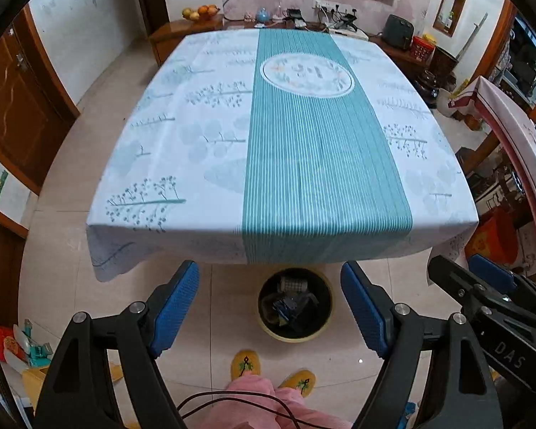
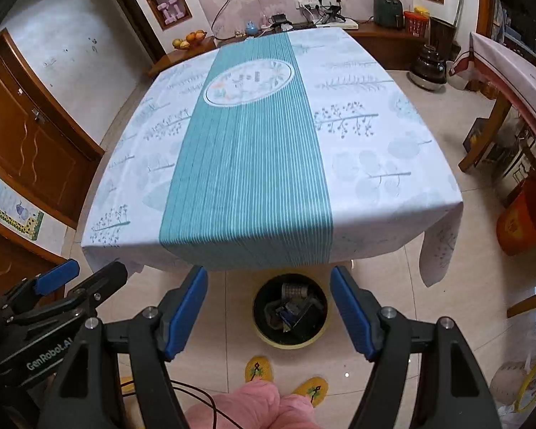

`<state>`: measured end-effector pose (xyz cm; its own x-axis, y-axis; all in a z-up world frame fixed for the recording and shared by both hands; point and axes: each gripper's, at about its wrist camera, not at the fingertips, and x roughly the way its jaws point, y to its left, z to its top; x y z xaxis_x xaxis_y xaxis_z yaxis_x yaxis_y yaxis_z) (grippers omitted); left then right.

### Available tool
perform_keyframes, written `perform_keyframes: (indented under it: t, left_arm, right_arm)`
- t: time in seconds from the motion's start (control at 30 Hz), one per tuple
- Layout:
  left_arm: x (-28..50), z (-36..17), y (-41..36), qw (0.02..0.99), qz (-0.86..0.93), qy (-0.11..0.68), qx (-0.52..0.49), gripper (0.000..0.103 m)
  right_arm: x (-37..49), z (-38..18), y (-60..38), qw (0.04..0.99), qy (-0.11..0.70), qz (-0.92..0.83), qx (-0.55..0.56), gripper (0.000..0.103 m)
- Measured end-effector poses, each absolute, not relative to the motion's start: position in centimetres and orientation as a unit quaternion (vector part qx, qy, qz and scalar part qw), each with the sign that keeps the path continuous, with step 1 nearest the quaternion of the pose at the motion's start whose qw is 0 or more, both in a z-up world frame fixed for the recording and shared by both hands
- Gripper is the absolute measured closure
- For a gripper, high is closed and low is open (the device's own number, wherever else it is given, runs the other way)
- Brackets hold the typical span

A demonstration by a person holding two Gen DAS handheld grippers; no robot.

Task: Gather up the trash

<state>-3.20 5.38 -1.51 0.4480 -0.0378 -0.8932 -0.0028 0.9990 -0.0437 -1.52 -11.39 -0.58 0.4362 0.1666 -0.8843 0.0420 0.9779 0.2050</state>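
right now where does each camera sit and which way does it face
Left wrist: on the left tool, looking down and forward over the table and bin; open blue pads, pink trousers and slippers show, right tool at right edge.
Right wrist: on the right tool, same aim; left tool at left edge.
Shared: table, bin, slippers, fruit bowl.
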Motion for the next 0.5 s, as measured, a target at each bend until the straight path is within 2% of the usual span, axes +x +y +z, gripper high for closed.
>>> perform_keyframes:
  t: [0.5]
  left_arm:
    - [-2.7, 0.9, 4.8, 0.867, 0.012, 0.498, -0.024, 0.023]
  right_arm:
    - [-1.3, 2.8, -11.6, 0.867, 0.491, 0.023, 0.080, 0.031]
